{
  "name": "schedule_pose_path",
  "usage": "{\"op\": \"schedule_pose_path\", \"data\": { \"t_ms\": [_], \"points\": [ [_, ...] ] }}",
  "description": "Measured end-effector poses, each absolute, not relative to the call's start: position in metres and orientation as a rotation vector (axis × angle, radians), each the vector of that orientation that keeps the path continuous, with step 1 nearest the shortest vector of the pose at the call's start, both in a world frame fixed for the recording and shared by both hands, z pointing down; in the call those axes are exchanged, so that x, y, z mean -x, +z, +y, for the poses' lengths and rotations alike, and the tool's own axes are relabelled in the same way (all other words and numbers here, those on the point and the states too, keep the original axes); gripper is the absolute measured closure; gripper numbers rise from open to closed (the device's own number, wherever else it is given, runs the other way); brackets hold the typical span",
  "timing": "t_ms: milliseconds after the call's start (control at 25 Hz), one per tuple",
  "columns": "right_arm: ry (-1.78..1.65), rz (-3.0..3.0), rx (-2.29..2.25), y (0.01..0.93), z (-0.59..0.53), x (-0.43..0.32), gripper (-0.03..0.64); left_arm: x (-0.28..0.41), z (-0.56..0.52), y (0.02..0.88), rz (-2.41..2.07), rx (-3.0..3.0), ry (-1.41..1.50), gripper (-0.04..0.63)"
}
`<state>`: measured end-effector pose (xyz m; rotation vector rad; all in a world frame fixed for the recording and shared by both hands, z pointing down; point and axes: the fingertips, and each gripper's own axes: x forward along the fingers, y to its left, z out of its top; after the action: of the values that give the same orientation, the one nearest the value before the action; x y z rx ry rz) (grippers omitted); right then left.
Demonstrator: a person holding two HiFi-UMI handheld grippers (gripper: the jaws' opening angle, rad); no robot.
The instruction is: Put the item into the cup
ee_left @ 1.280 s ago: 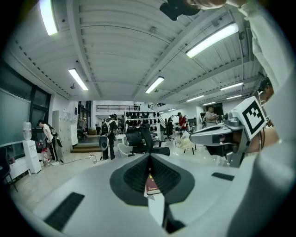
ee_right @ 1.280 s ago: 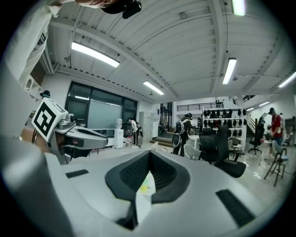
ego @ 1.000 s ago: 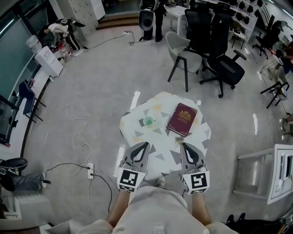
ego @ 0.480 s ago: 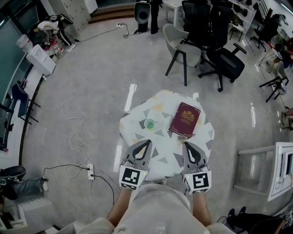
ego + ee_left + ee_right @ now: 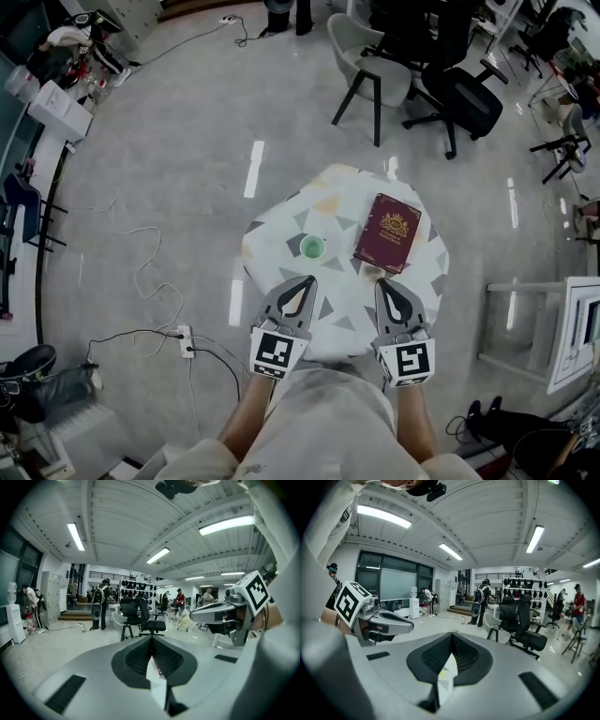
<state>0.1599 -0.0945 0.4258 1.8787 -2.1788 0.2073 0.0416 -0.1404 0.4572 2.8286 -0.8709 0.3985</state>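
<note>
A small green cup (image 5: 312,247) stands upright on the patterned round table (image 5: 281,239), left of centre. To its right lies a maroon book (image 5: 388,232) with a gold emblem. My left gripper (image 5: 306,279) hovers over the table's near edge, just in front of the cup, with its jaws shut and nothing in them. My right gripper (image 5: 382,283) is level with it, just short of the book's near end, also shut and empty. In the left gripper view the left gripper (image 5: 151,639) points out into the room, and the right gripper (image 5: 452,635) does the same in its own view. I cannot pick out any loose item.
A grey chair (image 5: 370,70) and black office chairs (image 5: 464,98) stand beyond the table. A power strip (image 5: 186,342) with cables lies on the floor at the left. A white cabinet (image 5: 572,347) stands at the right. People stand far off near shelves (image 5: 101,604).
The head view has tilted, so the table sits slightly lower in the picture. Both grippers have edged forward over its near edge. They stay shut.
</note>
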Motion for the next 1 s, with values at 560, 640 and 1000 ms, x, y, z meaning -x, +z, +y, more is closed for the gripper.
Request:
{"op": "schedule_pose_path", "data": {
  "t_ms": [560,640,1000],
  "points": [
    [0.305,-2.123,-1.824,0.473,-0.135,-0.140,0.612,-0.036,-0.175,0.509,-0.775,-2.760,0.464,0.584],
    [0.317,-2.131,-1.805,0.478,-0.140,-0.139,0.612,-0.036,-0.178,0.514,-0.783,-2.749,0.477,0.583],
    [0.355,-2.230,-1.650,0.505,-0.162,-0.138,0.612,-0.039,-0.191,0.535,-0.883,-2.690,0.542,0.583]
  ]
}}
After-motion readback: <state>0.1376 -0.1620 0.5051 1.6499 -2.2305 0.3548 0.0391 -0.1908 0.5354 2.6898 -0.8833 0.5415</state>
